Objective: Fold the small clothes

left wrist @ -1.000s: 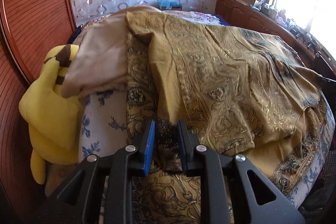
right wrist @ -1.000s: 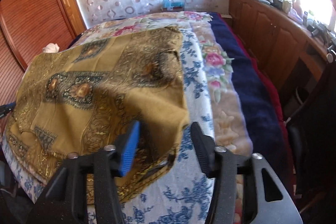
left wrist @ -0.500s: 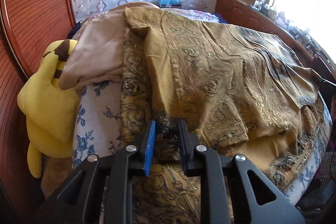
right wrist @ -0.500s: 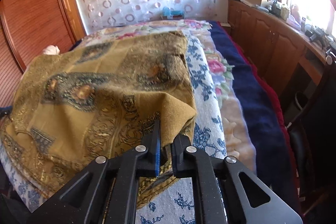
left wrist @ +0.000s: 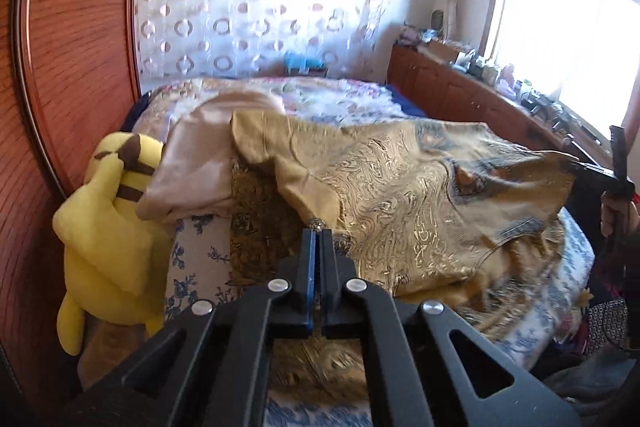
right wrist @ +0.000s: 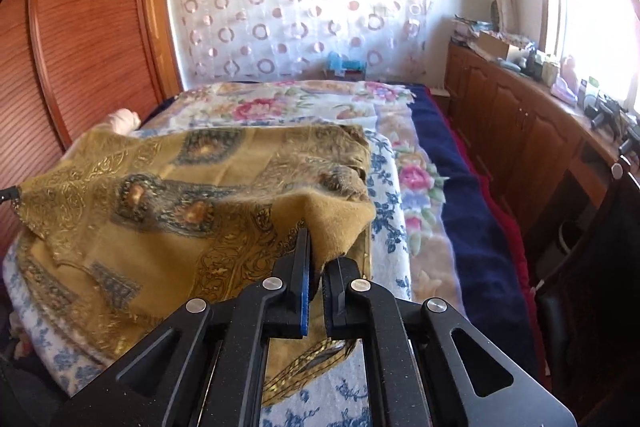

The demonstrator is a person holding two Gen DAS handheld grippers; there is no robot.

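Observation:
A mustard-gold garment with a gilt paisley print [left wrist: 420,195] lies spread across the bed and is lifted along its near edge. My left gripper [left wrist: 320,233] has its jaws closing tight on one near corner, and the pads press the cloth. At the right edge of the left wrist view, a hand holds my right gripper [left wrist: 580,167] at the opposite corner. In the right wrist view the garment [right wrist: 160,195] hangs taut from my right gripper [right wrist: 320,247], which is shut on a folded-over corner. The left gripper's tip [right wrist: 8,193] shows at the far left.
A yellow plush toy [left wrist: 108,227] and a beige cloth [left wrist: 200,163] lie at the bed's left side by the wooden wardrobe [left wrist: 72,47]. The blue-flowered bedspread [right wrist: 384,187] and a navy blanket [right wrist: 460,187] lie beneath. A wooden cabinet [right wrist: 520,131] runs along the window side.
Both grippers closed on the garment's near corners and rose, lifting its near edge off the bed so the cloth stretches between them.

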